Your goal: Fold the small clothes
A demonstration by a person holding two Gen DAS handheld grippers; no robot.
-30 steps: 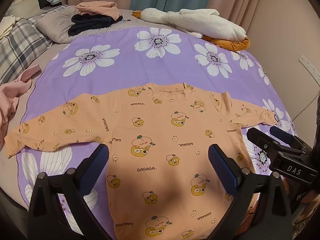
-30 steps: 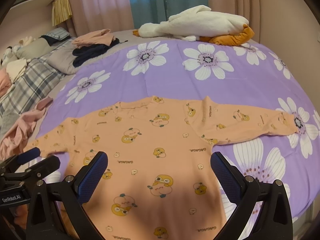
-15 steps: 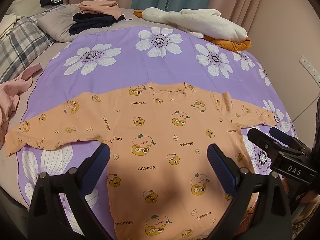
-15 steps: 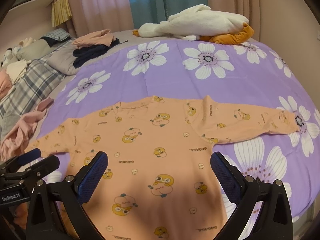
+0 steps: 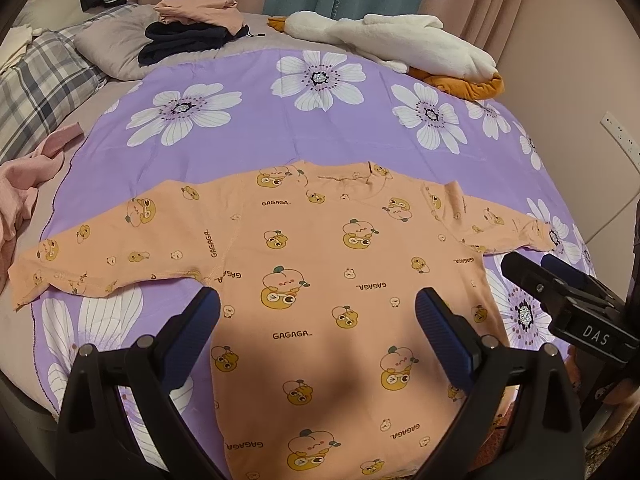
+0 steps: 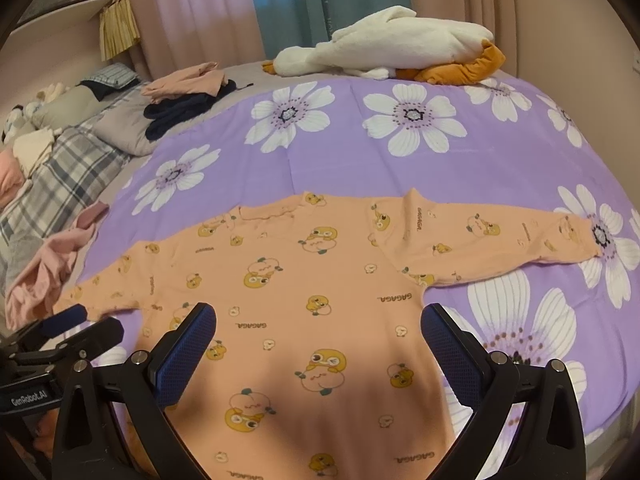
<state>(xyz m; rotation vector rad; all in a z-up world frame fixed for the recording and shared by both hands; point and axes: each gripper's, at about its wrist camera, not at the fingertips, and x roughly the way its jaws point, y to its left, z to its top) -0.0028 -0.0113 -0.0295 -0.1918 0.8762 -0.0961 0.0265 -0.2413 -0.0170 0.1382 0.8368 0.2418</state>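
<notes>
An orange long-sleeved child's shirt [image 5: 320,280] with cartoon prints lies flat on the purple flowered sheet [image 5: 248,148], both sleeves spread out, neck away from me. It also shows in the right wrist view [image 6: 304,300]. My left gripper [image 5: 318,320] is open and empty above the shirt's lower body. My right gripper [image 6: 318,332] is open and empty above the same part. Each gripper shows at the edge of the other's view, the right one [image 5: 560,292] near the right sleeve, the left one [image 6: 68,328] near the left sleeve.
A white and orange plush toy [image 5: 400,40] lies at the far side of the bed. Folded pink and dark clothes [image 5: 188,28] sit on a grey pillow. A pink garment [image 5: 24,184] lies at the left edge, beside a plaid blanket [image 5: 44,80]. A wall [image 5: 580,80] stands at the right.
Both views have shifted slightly; the left gripper has drifted a little to the left over the shirt. The shirt lies as before and both grippers stay open.
</notes>
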